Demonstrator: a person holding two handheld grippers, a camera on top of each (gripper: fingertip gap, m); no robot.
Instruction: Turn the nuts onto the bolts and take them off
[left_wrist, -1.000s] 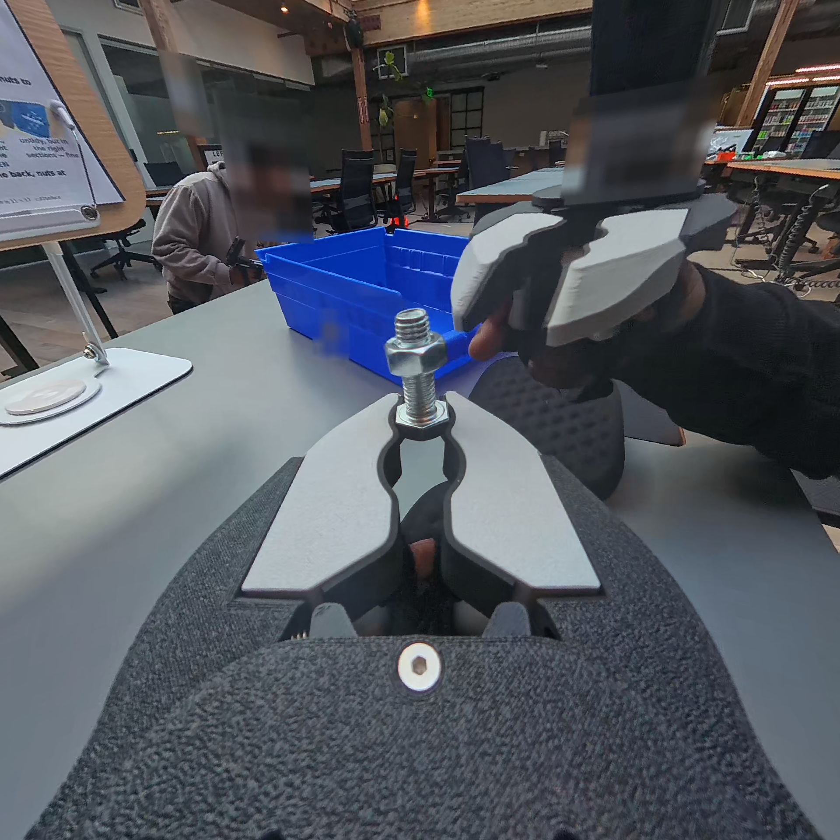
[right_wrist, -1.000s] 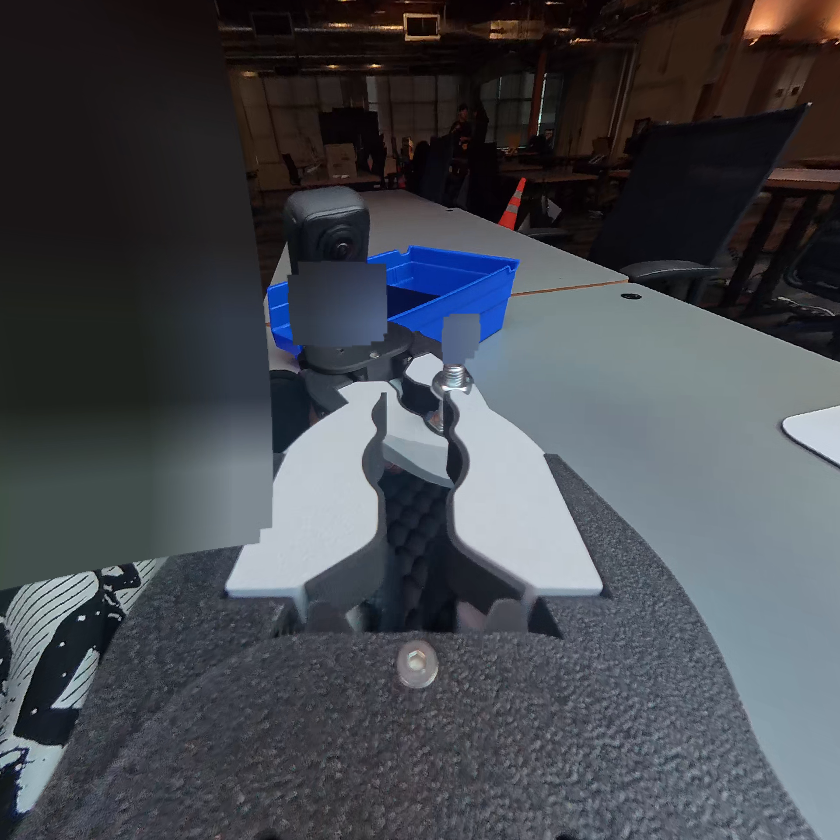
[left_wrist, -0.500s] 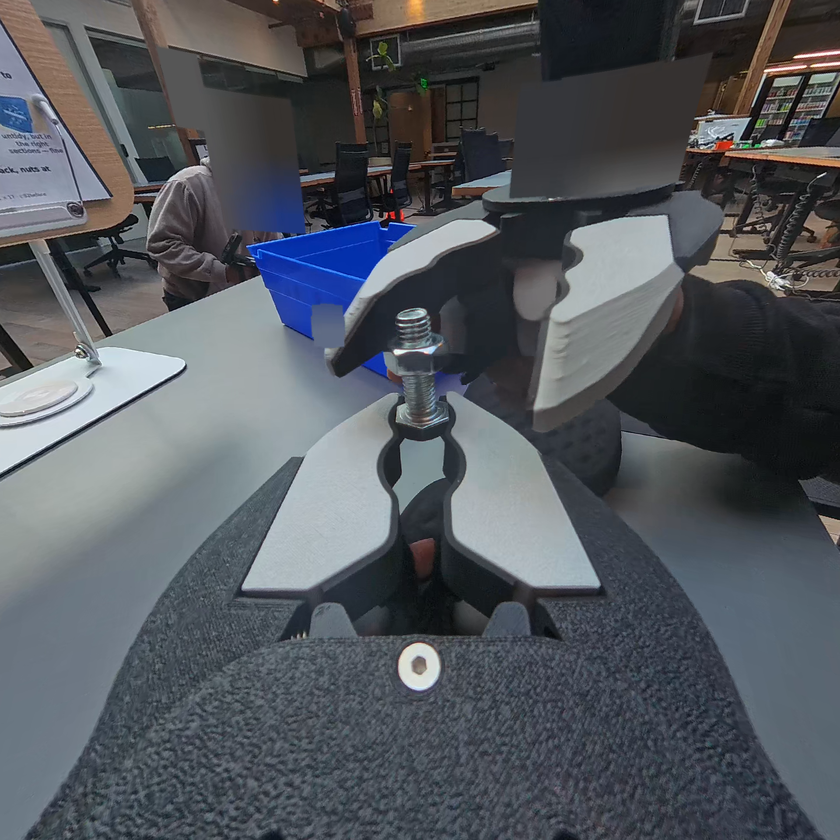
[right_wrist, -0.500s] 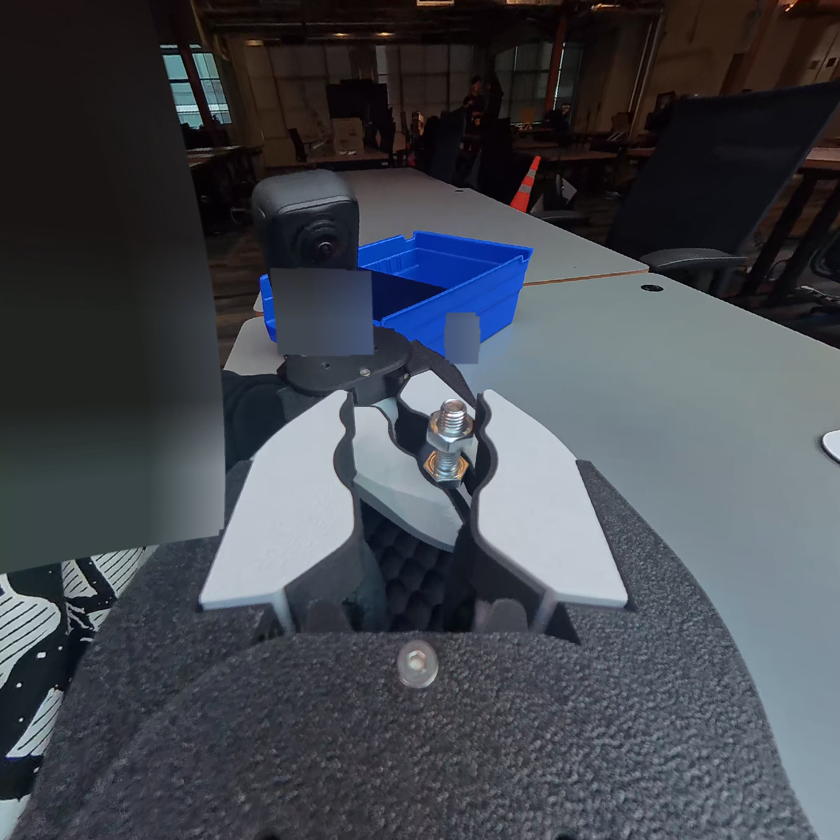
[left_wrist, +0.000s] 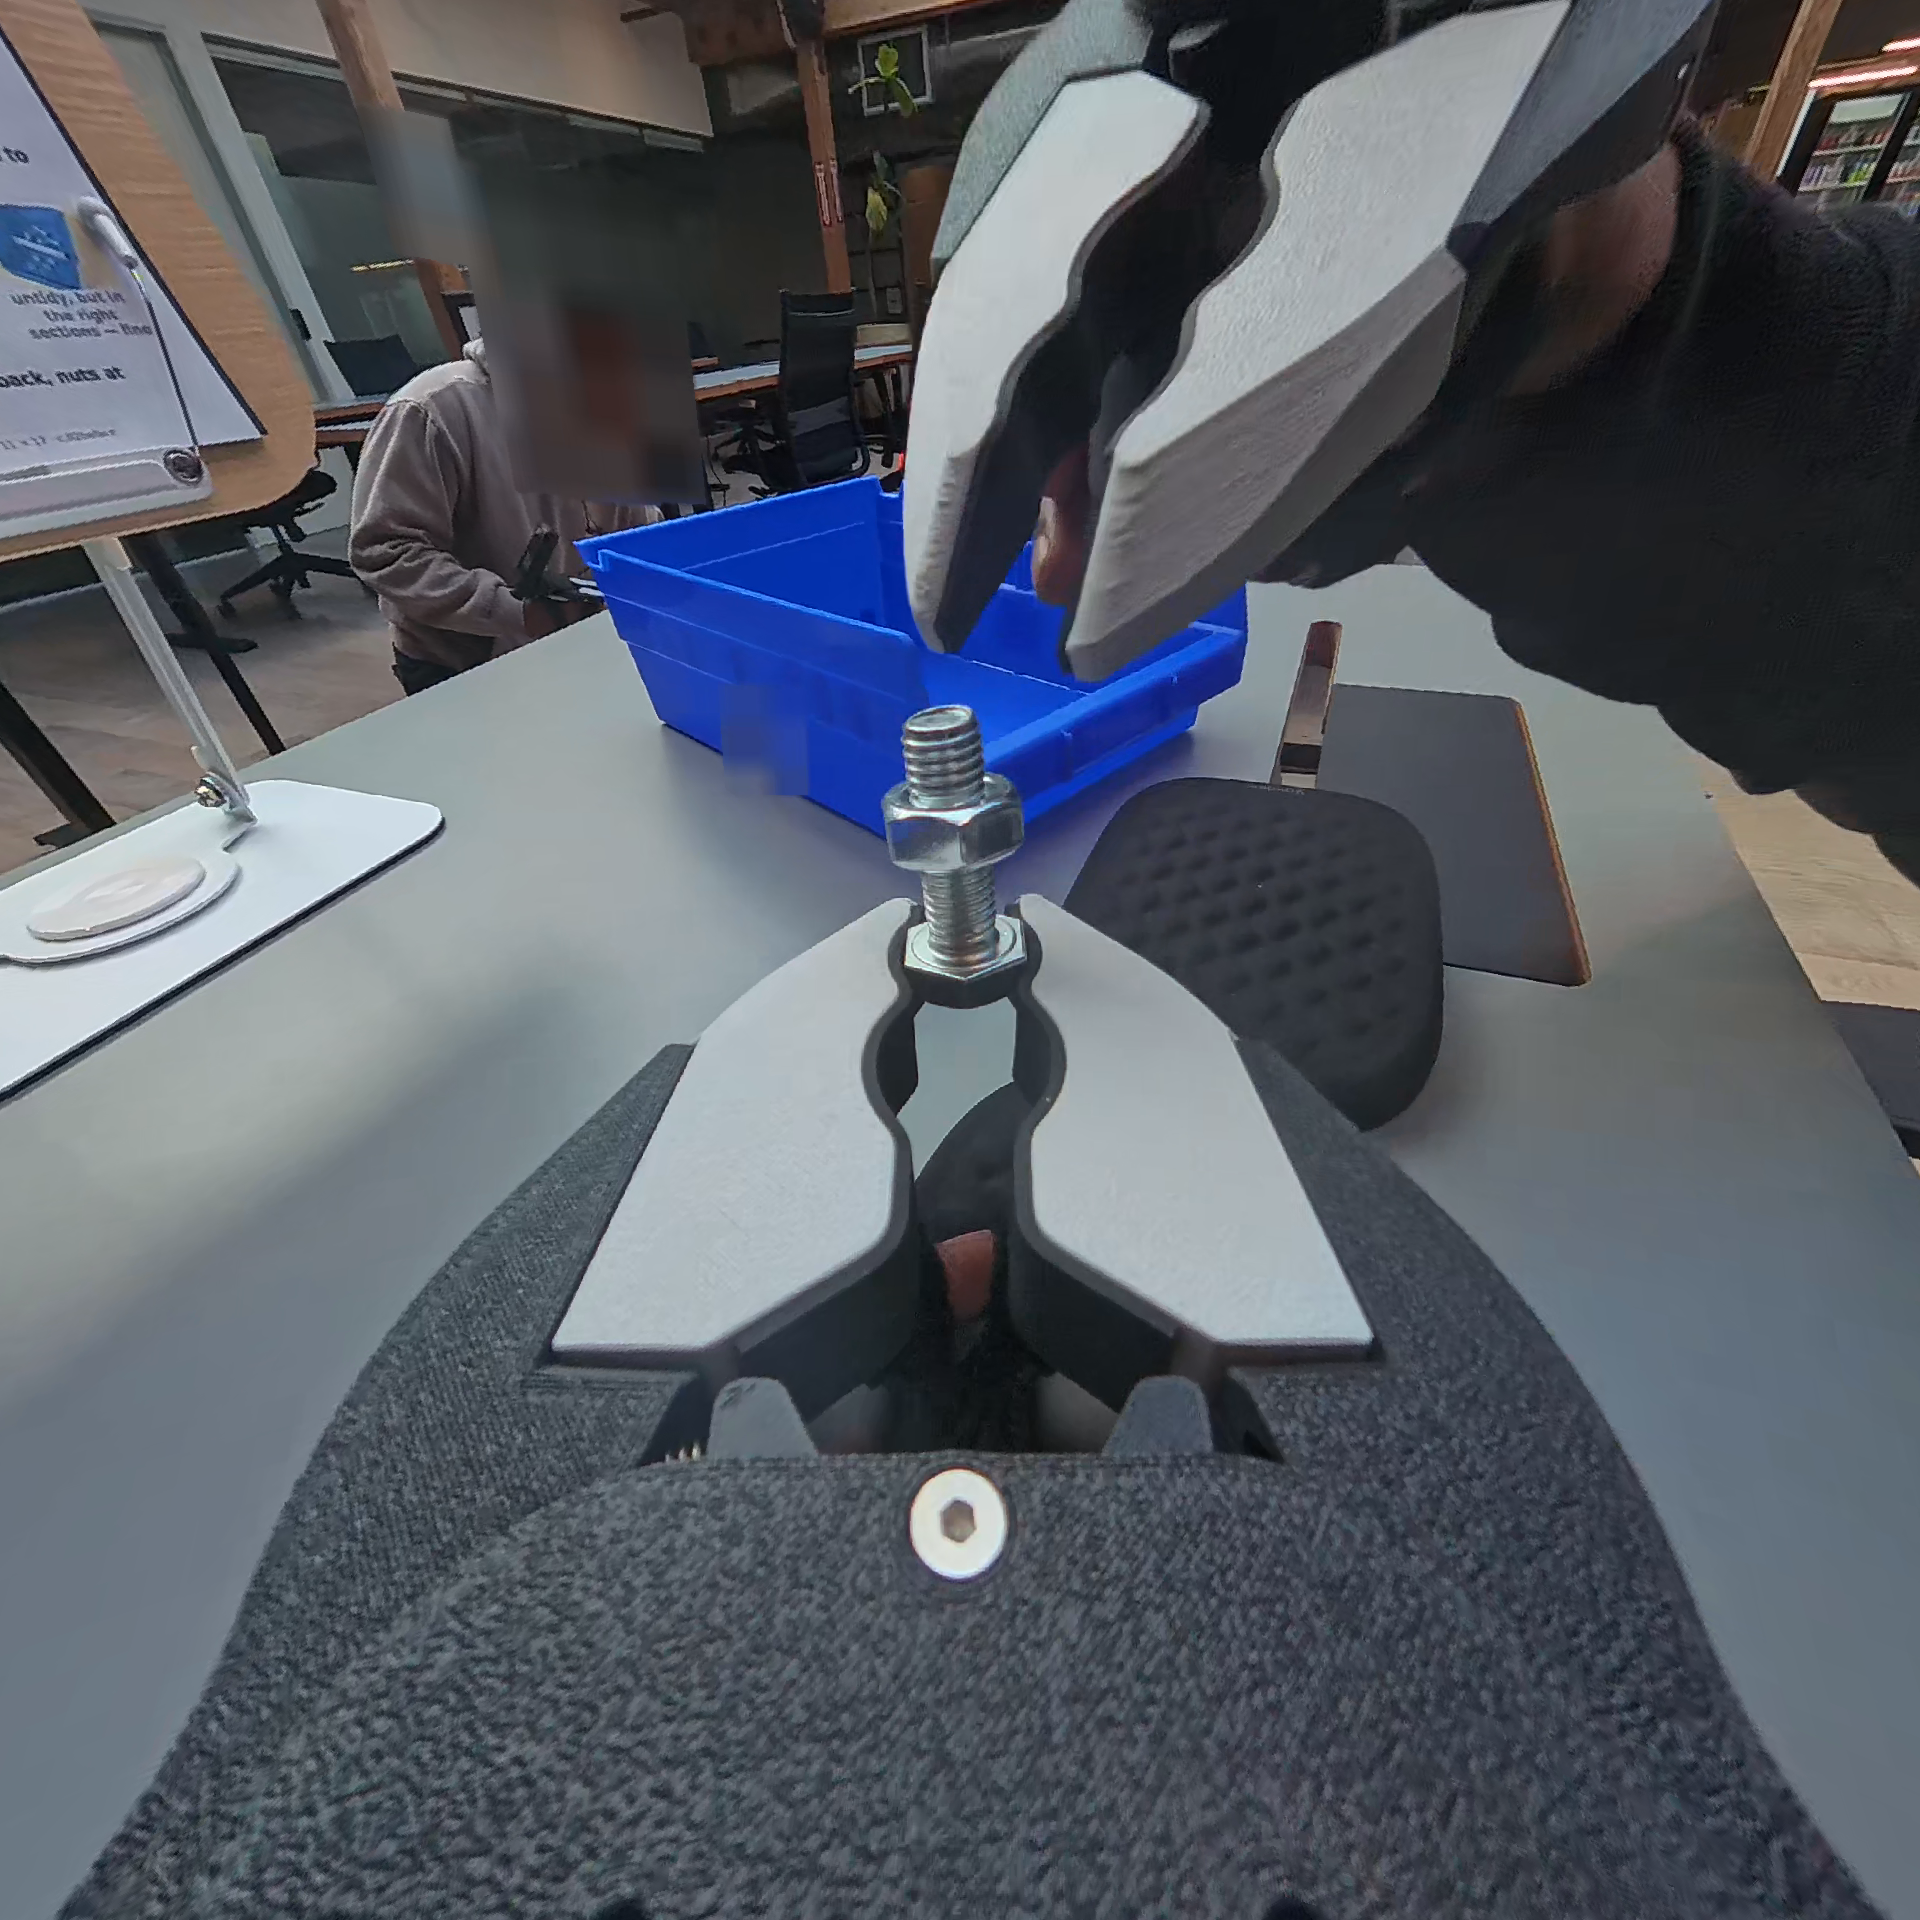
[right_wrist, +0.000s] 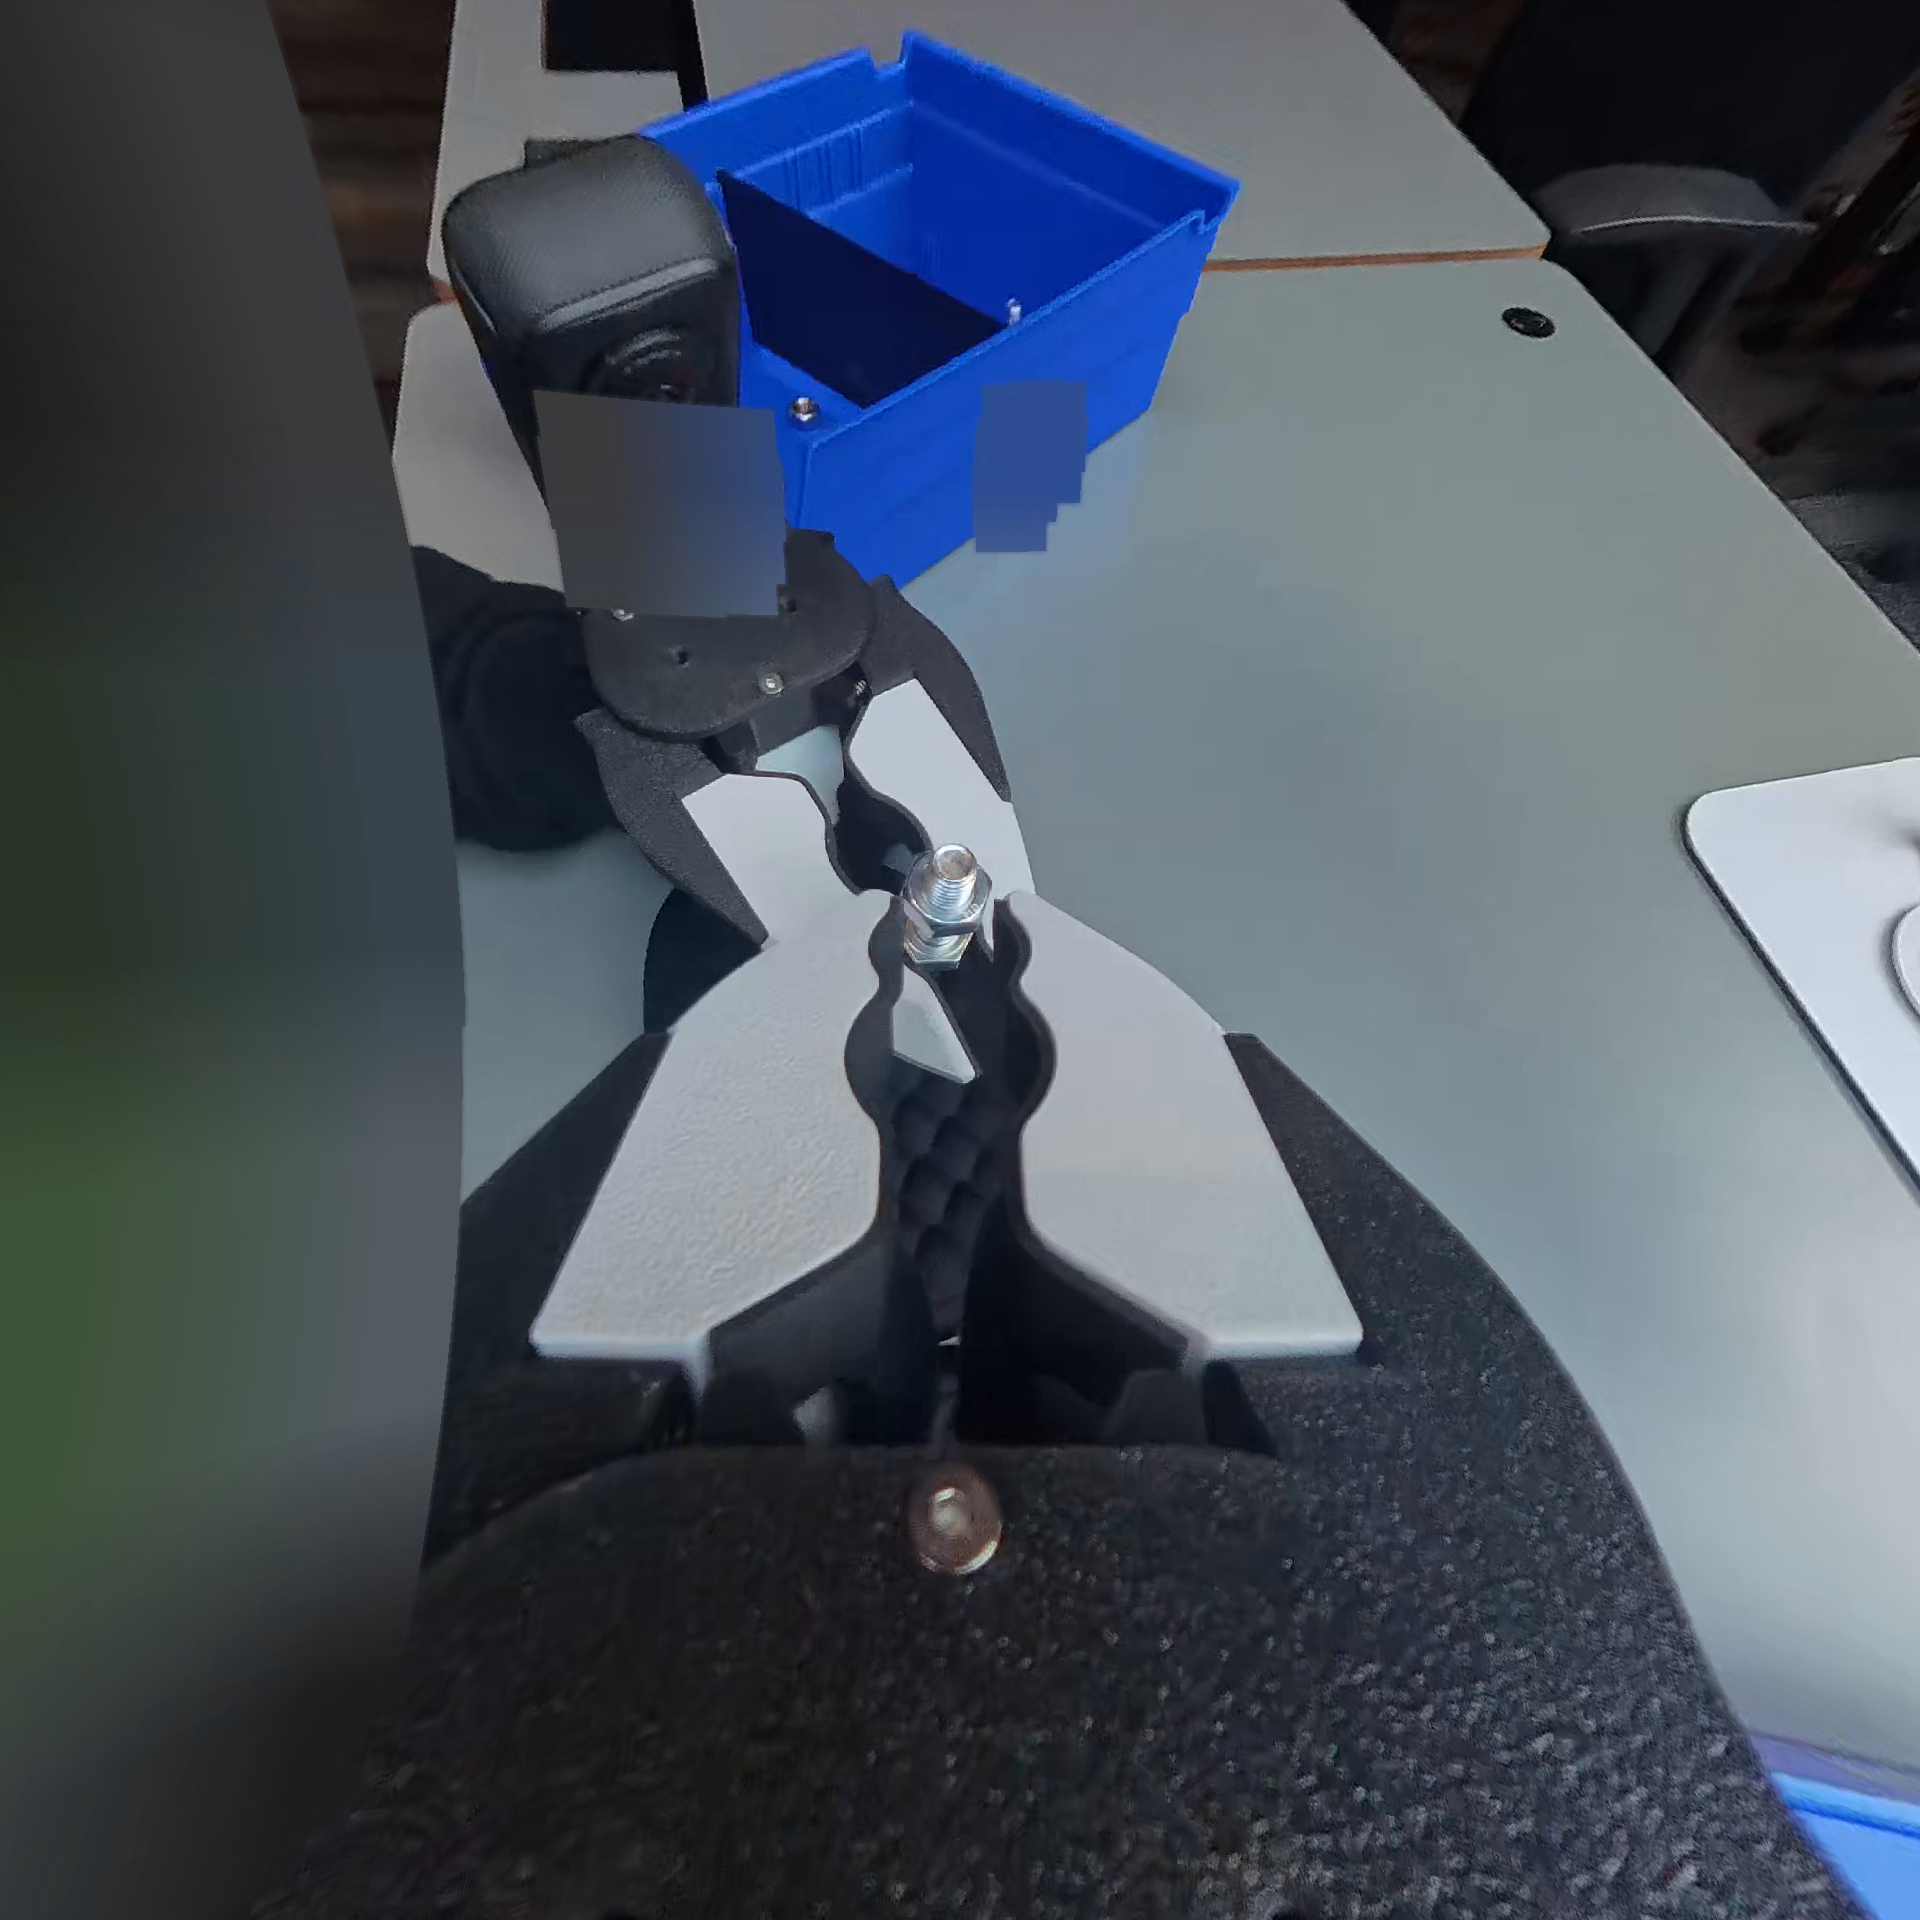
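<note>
The left tongs (left_wrist: 961, 951) are closed tight on the hexagonal head of a silver threaded steel bolt (left_wrist: 951, 883), holding it upright above the grey bench (left_wrist: 520, 987). A silver hexagonal steel nut (left_wrist: 953, 826) sits partway down the bolt's thread, with a few turns of thread bare above it and a stretch of shank bare below it, down to the head.

The right tongs (left_wrist: 1003, 644), held in a hand (left_wrist: 1662, 436) in a black sleeve, hang above the bolt with their tips pointing down at it. They are a little open, a narrow gap between the two grey fingers (left_wrist: 1247, 343), and they grip nothing. In the left wrist view the tips stand clear above the top of the bolt. In the right wrist view the right tongs (right_wrist: 940, 925) show the bolt (right_wrist: 943, 920) and nut (right_wrist: 945, 896) between their parted tips, with the left tongs (right_wrist: 914, 883) reaching in from the far side.

Behind the bolt a bright blue plastic parts bin (left_wrist: 831, 623) with an inner divider rests on the bench. Beside it lie a black dimpled pad (left_wrist: 1268, 925) and a dark flat board (left_wrist: 1455, 831). At the left stands a white flat base (left_wrist: 260, 873) of a sign stand.
</note>
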